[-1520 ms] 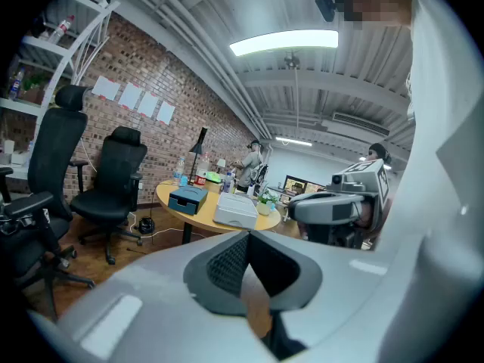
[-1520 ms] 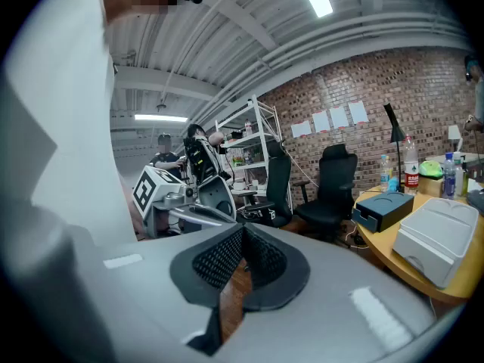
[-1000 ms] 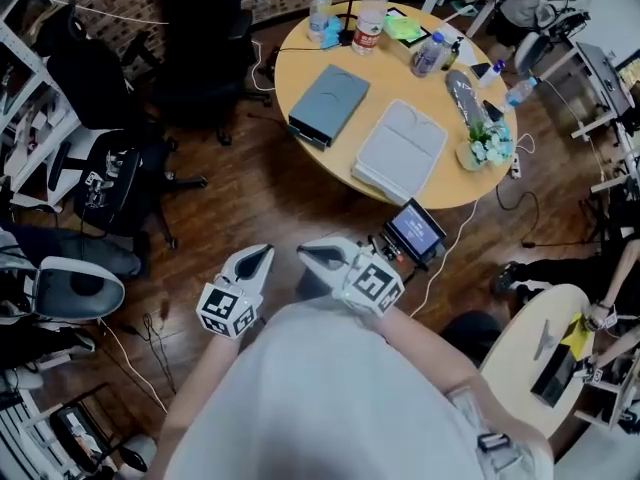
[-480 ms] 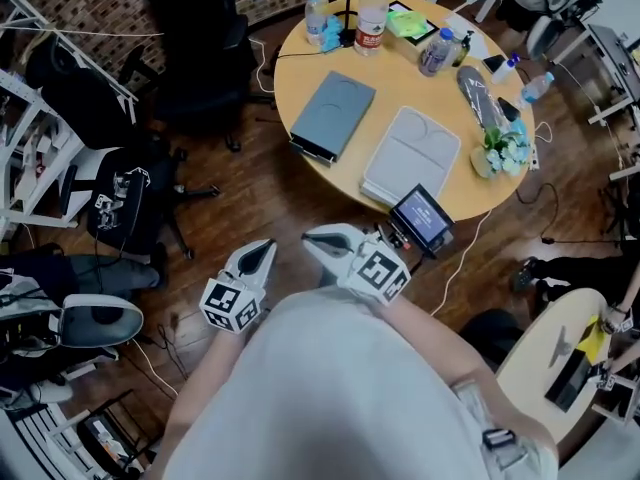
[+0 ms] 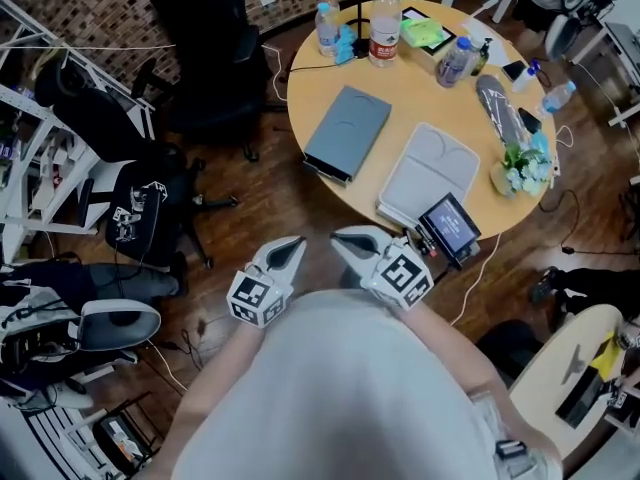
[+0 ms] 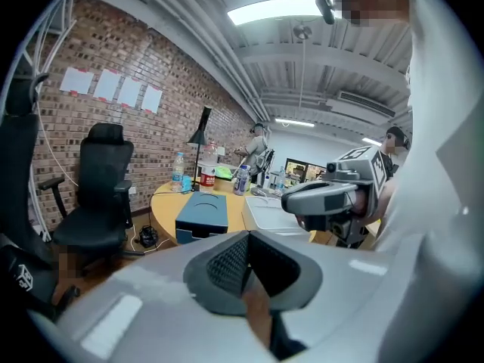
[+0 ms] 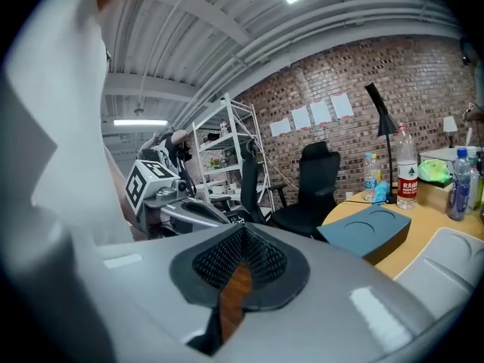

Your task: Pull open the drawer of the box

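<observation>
Left hand-held gripper [image 5: 291,245]: jaws pressed together at the tips, nothing between them, held low in front of the person's body, above the floor and well short of the surface. Its own view [image 6: 248,237] confirms the pads meet.
Right hand-held gripper [image 5: 343,237]: same story, jaws closed on nothing, just beside the left one with the tips angled toward each other. Its own view [image 7: 240,234] shows the pads touching.
Wooden floor [image 5: 270,203]: dark boards, running between the person and the surface.
Round surface [image 5: 425,93]: pale wood, up ahead and to the right in the head view.
Black office chair [image 5: 205,53]: parked just off the surface's left edge.
Blue-grey box [image 5: 347,131]: there's the task's thing, lying flat by the surface's left edge, its dark front face at the near-left rim. Untouched, both hand-held grippers well apart from it.
Pale grey case [image 5: 431,173]: flat, right beside the box, reaching the surface's near edge.
Small screen [image 5: 452,225]: lit, tilted, sitting at the near edge next to the case.
Water bottles [image 5: 384,25]: upright along the far edge.
</observation>
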### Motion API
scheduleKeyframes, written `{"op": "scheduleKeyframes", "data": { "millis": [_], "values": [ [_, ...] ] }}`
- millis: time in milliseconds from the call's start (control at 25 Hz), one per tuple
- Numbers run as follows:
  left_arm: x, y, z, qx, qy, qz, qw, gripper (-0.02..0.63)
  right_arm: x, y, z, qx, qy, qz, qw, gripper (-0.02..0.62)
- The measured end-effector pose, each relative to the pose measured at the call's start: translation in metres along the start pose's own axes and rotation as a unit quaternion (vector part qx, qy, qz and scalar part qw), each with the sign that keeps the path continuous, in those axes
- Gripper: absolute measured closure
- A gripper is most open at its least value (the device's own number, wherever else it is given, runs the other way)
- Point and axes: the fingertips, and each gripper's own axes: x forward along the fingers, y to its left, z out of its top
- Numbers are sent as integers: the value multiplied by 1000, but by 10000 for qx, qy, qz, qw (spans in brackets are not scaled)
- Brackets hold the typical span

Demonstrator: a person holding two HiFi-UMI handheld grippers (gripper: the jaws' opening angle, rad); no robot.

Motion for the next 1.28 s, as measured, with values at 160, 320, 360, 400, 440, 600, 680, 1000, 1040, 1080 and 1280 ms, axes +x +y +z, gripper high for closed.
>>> {"op": "scheduleKeyframes", "data": {
  "millis": [160, 320, 360, 400, 440, 600, 680, 1000, 1040, 1080, 1280],
  "values": [
    [10, -4, -1, 177, 115, -88, 9997, 601, -7, -11, -6, 117, -51, -134, 9998, 594],
    [15, -1, 0, 317, 187, -119, 9993, 601, -11, -16, -4, 177, -65, -242, 9995, 594],
    [17, 0, 1, 381, 212, -123, 9990, 601, -11, -18, -3, 190, -59, -265, 9995, 594],
    [20, 1, 1, 465, 243, -128, 9985, 601, -10, -19, -3, 202, -58, -288, 9994, 594],
    [22, 3, 1, 563, 283, -140, 9979, 601, -10, -20, -3, 217, -59, -316, 9992, 594],
    [33, 12, -3, 1007, 495, -324, 9932, 601, -8, -27, -6, 233, -18, -526, 9983, 594],
    [40, 21, 1, 1267, 603, -420, 9892, 601, -5, -34, -1, 281, -46, -666, 9974, 594],
    [79, 51, -10, 2154, 1252, -1042, 9629, 601, 9, -43, 4, 72, 261, -987, 9948, 594],
    [84, 57, -13, 2245, 1361, -1058, 9591, 601, 12, -46, 3, 94, 273, -1045, 9941, 594],
    [90, 63, -16, 2336, 1468, -1075, 9552, 601, 14, -49, 4, 141, 239, -1111, 9934, 594],
    [117, 77, -35, 2888, 1963, -1407, 9265, 601, 21, -62, 14, 300, 59, -1467, 9887, 594]
  ]
}}
